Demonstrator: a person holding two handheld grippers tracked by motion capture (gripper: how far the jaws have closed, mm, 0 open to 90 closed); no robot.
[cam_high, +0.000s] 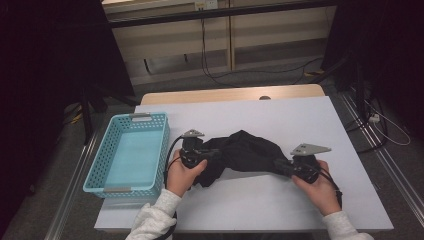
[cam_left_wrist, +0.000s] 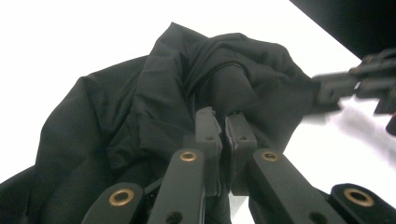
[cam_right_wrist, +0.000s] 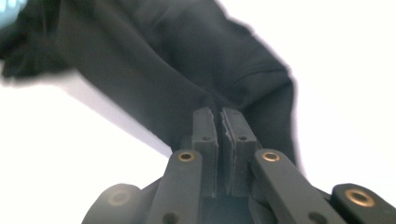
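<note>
Black cloth (cam_high: 247, 152) lies bunched on the white table (cam_high: 300, 115) between your two grippers in the high view, with the left gripper (cam_high: 212, 152) at its left end, the right gripper (cam_high: 277, 165) at its right end and a blue basket (cam_high: 107, 152) off to the left

Left gripper view: your jaws are pressed together on a fold of the cloth, which spreads ahead of them

Right gripper view: your jaws are clamped on the cloth's edge, the rest stretching away beyond their tips

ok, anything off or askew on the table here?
Nothing damaged or spilled. The black cloth lies bunched on the white table, pinched by the left gripper and right gripper. The turquoise plastic basket sits empty, overhanging the table's left edge.
</note>
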